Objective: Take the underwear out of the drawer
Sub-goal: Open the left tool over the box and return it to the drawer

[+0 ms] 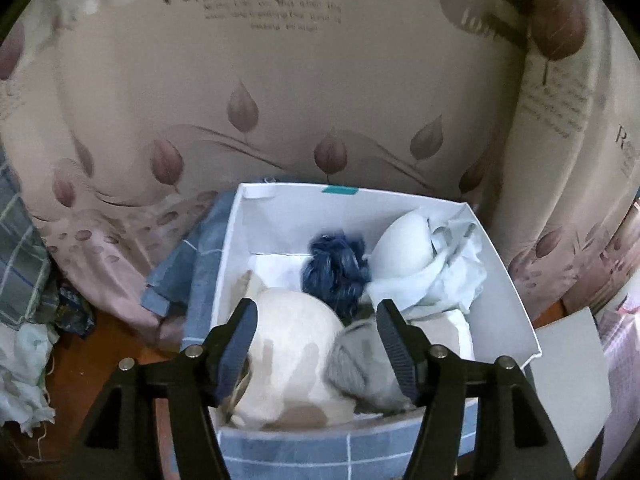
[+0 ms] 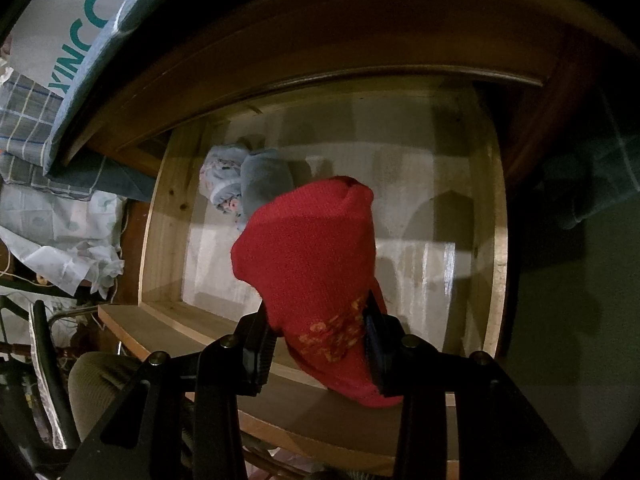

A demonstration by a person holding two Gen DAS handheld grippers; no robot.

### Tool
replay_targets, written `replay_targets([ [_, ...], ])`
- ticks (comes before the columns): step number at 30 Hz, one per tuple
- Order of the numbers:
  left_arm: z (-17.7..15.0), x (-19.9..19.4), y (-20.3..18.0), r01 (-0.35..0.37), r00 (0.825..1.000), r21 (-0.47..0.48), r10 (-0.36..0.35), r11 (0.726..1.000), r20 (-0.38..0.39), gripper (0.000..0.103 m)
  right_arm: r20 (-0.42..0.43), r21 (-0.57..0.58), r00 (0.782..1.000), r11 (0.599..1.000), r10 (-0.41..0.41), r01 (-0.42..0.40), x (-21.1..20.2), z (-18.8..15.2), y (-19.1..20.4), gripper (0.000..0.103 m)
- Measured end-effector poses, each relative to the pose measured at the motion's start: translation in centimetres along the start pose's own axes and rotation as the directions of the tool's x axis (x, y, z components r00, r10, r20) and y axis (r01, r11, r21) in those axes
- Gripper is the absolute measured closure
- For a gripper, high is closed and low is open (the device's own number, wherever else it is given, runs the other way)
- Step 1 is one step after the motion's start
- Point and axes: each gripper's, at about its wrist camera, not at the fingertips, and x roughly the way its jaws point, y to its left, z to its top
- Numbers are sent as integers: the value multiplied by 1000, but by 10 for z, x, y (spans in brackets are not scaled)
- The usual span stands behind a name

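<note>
The right gripper [image 2: 320, 344] pinches one red knit underwear [image 2: 308, 264] above the wooden drawer [image 2: 160, 216]; two folded pieces, grey [image 2: 266, 180] and floral [image 2: 220, 180], remain inside; only the left view shows the left gripper [image 1: 316, 344] spread over a white box [image 1: 508, 280] holding perhaps five soft garments, one dark blue [image 1: 336, 268]

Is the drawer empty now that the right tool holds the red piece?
No, two rolled garments lie in the drawer's far left corner.
</note>
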Motion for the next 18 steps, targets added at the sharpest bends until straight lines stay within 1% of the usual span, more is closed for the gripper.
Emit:
replay_targets([
  [3,-25,-17,-3,-61,997,24,60,998,42,39,2,-3,1000,1000,-3,3,0,0,0,67],
  [5,-51,-25,-6,-118,991,52,115,992,66,39,6,-8,1000,1000,-15,15,0,0,0,67],
  [8,-91,-30,-5,-163,985,77,158,984,66,39,23,-18,999,999,-27,27,-2,0,2,67],
  [13,-161,-28,-6,-205,979,118,201,972,40,39,65,-46,997,998,-36,39,-11,-2,6,67],
  [14,-177,-25,-5,-202,979,121,201,972,20,39,72,-52,997,998,-33,37,-12,-3,7,67],
  [16,-196,-19,-4,-189,981,111,192,976,-17,39,93,-63,995,997,-36,42,-15,-3,10,67],
  [18,-217,-10,-2,-192,979,99,198,976,-55,39,120,-86,992,995,-37,47,-22,-5,14,67],
])
